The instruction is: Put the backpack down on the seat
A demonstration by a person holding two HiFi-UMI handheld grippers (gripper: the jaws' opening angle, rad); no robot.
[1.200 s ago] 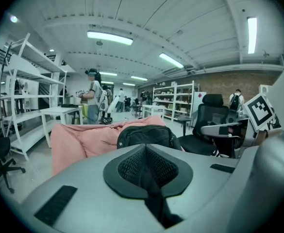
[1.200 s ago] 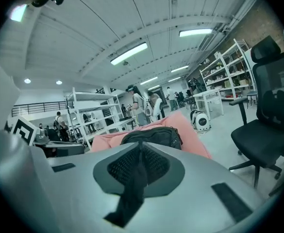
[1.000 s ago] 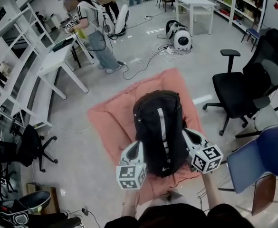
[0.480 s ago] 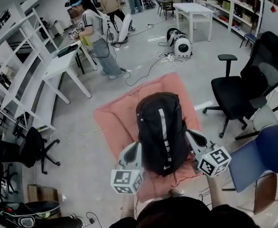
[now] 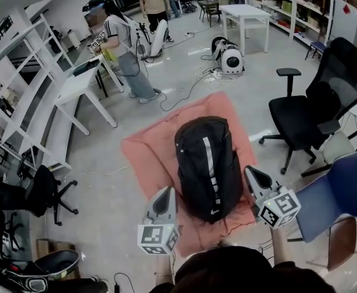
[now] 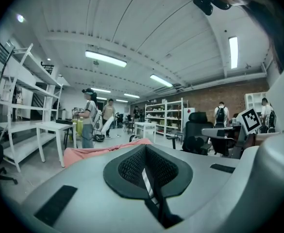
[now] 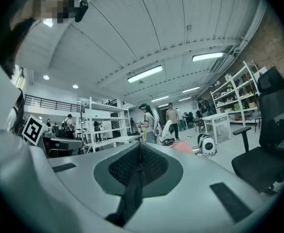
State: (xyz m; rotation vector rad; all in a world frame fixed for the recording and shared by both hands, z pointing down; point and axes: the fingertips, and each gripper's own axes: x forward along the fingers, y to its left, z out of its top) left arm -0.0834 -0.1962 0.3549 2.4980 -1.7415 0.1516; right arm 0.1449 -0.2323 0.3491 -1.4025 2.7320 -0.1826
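Observation:
The black backpack [image 5: 206,165] with a white stripe stands upright in the middle of the head view, above a pink mat [image 5: 146,156]. My left gripper [image 5: 165,194] is at its lower left, shut on a strap with a reflective stripe [image 6: 148,184]. My right gripper [image 5: 251,173] is at its lower right, shut on a black strap [image 7: 130,192]. In both gripper views the jaws [image 6: 144,171] [image 7: 139,165] meet with the strap pinched between them. A blue seat [image 5: 337,193] is at the right edge, and a black office chair [image 5: 303,116] stands beyond it.
White tables [image 5: 77,84] and shelving [image 5: 19,60] line the left. A person [image 5: 124,54] stands at the far left table, another behind. A small round robot [image 5: 230,55] and cables lie on the floor. A dark swivel chair [image 5: 41,191] is at left.
Both grippers have drawn back toward me and outward from the backpack's sides. The backpack stays over the pink mat.

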